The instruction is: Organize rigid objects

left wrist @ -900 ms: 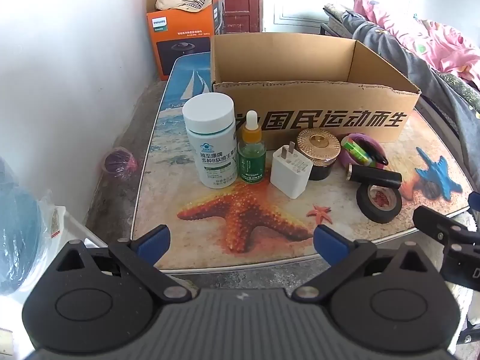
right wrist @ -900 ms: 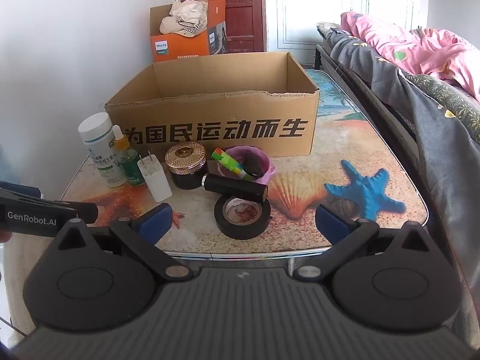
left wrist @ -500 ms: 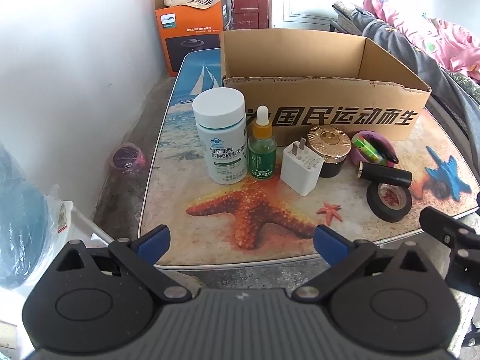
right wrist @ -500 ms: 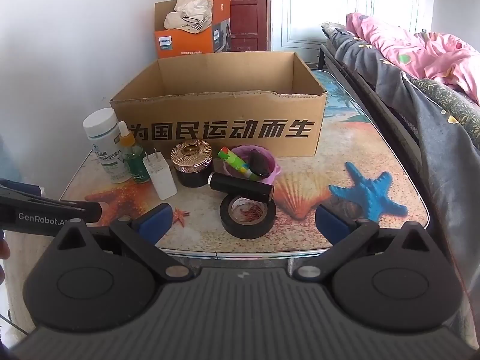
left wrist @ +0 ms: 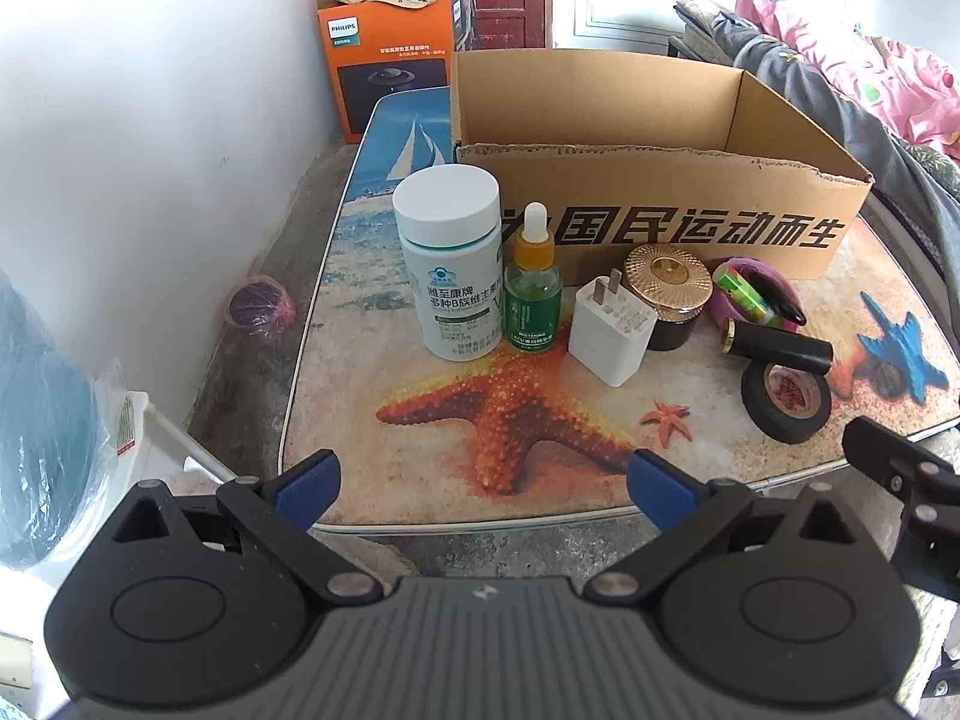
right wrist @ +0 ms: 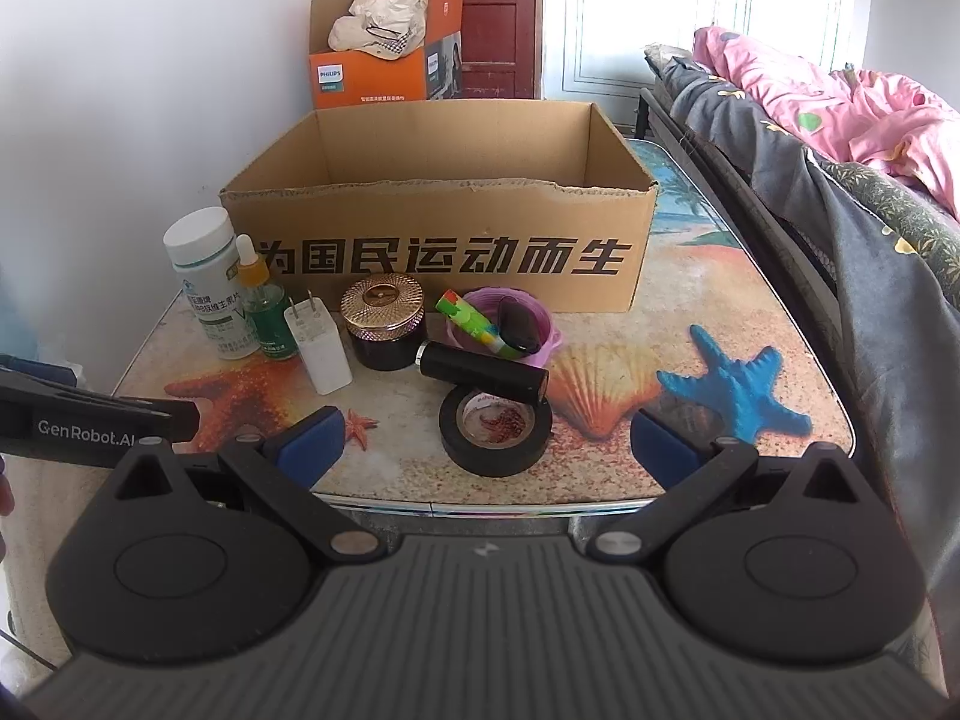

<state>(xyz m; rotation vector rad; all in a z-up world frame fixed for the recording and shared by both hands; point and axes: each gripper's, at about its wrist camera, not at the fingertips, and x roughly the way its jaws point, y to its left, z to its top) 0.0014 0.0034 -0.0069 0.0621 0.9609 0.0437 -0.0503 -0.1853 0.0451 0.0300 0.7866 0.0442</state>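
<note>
Glossy seashell-print table (right wrist: 708, 276) — white walls (left wrist: 150, 120)

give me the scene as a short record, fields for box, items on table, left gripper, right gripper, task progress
box: open brown cardboard box with black printed characters, at the back of the table, nothing seen inside
items in front of box: white-capped pill bottle, green dropper bottle, white plug charger, dark jar with gold lid, purple cup, black cylinder resting on black tape roll
left gripper: open, holding nothing
right gripper: open, holding nothing
task progress: nothing boxed yet
</note>
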